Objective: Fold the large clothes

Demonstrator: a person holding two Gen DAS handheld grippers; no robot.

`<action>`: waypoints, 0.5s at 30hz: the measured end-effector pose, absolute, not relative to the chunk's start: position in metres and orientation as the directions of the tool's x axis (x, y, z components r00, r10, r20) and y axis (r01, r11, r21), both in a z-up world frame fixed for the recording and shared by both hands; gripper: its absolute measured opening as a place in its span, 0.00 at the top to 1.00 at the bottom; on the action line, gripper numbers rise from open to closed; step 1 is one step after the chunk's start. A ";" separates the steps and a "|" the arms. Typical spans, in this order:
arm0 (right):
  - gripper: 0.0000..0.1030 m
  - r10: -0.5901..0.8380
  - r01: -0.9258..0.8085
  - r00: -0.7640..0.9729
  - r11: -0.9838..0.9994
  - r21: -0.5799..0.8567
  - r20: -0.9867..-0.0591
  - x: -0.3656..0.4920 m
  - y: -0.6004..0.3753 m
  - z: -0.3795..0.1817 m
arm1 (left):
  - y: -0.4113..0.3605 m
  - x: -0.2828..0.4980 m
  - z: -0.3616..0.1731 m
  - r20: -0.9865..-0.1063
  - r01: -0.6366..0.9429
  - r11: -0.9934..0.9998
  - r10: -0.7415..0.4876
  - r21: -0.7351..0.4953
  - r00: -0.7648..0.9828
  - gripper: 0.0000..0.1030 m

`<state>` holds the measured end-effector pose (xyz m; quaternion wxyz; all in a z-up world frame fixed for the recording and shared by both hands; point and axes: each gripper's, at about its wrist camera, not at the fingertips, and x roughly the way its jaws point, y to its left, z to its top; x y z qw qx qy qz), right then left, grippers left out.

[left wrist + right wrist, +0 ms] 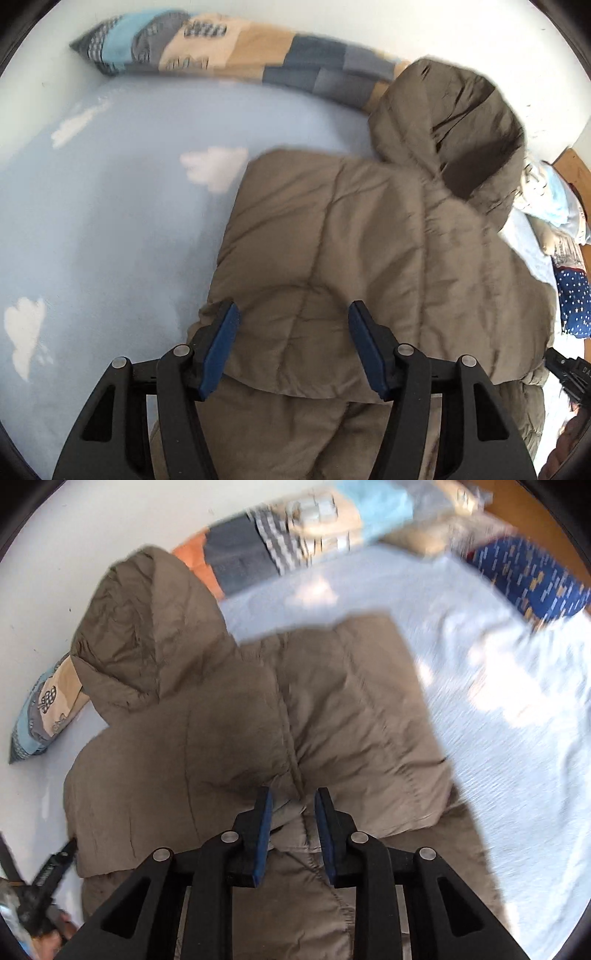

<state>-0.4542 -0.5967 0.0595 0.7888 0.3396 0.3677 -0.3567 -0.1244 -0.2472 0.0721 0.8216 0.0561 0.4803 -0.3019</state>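
A puffy olive-brown hooded jacket (332, 240) lies on a light blue bed sheet (110, 221), hood (454, 129) toward the wall, its sides folded in over the body. My left gripper (291, 314) hovers over the jacket's lower left part, jaws wide apart, with quilted fabric under them and nothing pinched. In the right wrist view the jacket (221, 720) fills the middle. My right gripper (293, 797) is shut on a raised ridge of the jacket's fabric near the centre seam. The left gripper's black tip (59, 860) shows at the jacket's lower left edge.
A long patchwork bolster (221, 48) runs along the white wall behind the hood. A dark blue dotted pillow (524, 576) and other bedding lie at the bed's right end by a wooden frame (569, 166). White cloud prints (214, 166) dot the sheet left of the jacket.
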 end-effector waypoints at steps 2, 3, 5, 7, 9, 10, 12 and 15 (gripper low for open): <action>0.74 -0.379 0.806 0.481 0.545 0.229 -0.791 -0.454 -0.587 0.074 | -0.249 -0.136 0.086 -0.794 0.575 0.800 -0.456 -0.169 0.401 0.40; 0.73 -0.390 0.794 0.499 0.564 0.228 -0.774 -0.452 -0.582 0.080 | -0.252 -0.141 0.091 -0.781 0.588 0.793 -0.465 -0.159 0.417 0.40; 0.73 -0.376 0.757 0.532 0.613 0.227 -0.758 -0.445 -0.573 0.084 | -0.259 -0.155 0.100 -0.761 0.621 0.774 -0.476 -0.124 0.440 0.38; 0.73 -0.363 0.725 0.546 0.656 0.209 -0.755 -0.436 -0.562 0.082 | -0.268 -0.164 0.103 -0.758 0.651 0.752 -0.484 -0.104 0.437 0.38; 0.73 -0.356 0.712 0.538 0.677 0.186 -0.764 -0.428 -0.555 0.076 | -0.274 -0.172 0.102 -0.754 0.669 0.738 -0.490 -0.091 0.437 0.38; 0.73 -0.348 0.707 0.533 0.684 0.180 -0.771 -0.425 -0.553 0.072 | -0.278 -0.175 0.100 -0.758 0.678 0.731 -0.488 -0.083 0.433 0.37; 0.73 -0.342 0.704 0.526 0.689 0.173 -0.778 -0.427 -0.554 0.066 | -0.280 -0.177 0.094 -0.769 0.685 0.725 -0.478 -0.073 0.424 0.37; 0.73 -0.337 0.712 0.501 0.684 0.159 -0.797 -0.426 -0.559 0.057 | -0.281 -0.175 0.084 -0.788 0.686 0.726 -0.453 -0.054 0.418 0.37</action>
